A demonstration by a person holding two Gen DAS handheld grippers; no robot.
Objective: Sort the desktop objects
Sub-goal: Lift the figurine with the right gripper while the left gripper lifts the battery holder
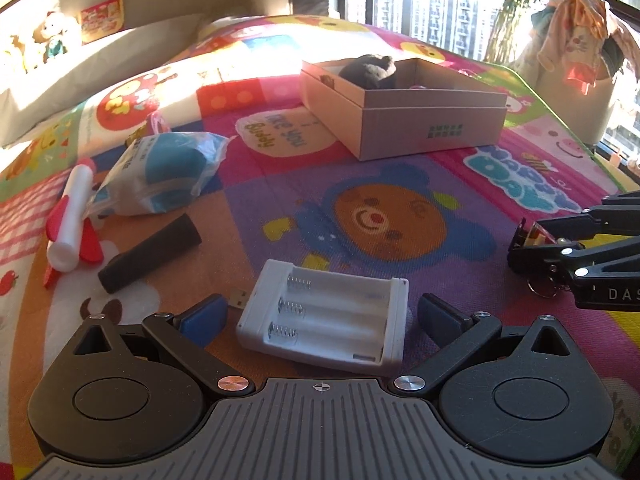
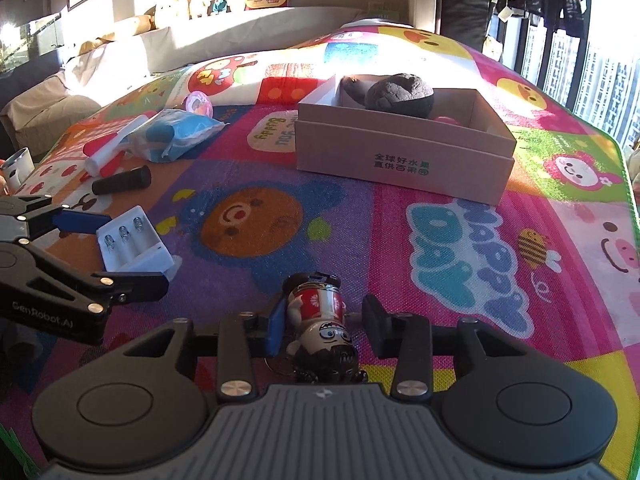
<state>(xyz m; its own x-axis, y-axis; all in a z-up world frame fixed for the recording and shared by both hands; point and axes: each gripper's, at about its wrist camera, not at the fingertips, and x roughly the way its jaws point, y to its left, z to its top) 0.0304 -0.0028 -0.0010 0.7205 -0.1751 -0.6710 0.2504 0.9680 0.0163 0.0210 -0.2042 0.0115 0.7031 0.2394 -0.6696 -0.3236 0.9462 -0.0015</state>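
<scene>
Your right gripper (image 2: 322, 322) straddles the figurine keychain (image 2: 320, 320), which lies on the play mat (image 2: 460, 240) near its front edge. The blue left pad touches the figurine's side; a narrow gap shows at the black right pad, so treat the jaws as narrowed around the figurine, not yet clamped on it. Your left gripper (image 1: 320, 318) stands wide open around the white battery holder (image 1: 326, 316), with both pads clear of its sides; this placement suits a grip across its width. The cardboard box (image 2: 404, 160) sits toward the mat's far right part and already holds one dark plush toy (image 2: 400, 94), so it is probably the collection point. Count of loose items on the mat: one battery holder with three bays, one figurine keychain, one black cylinder (image 1: 150, 254), one bagged blue item (image 1: 160, 172), one white-and-red tube toy (image 1: 74, 220) and one small pink item (image 2: 198, 102) near the mat's far left part. There is one box.
</scene>
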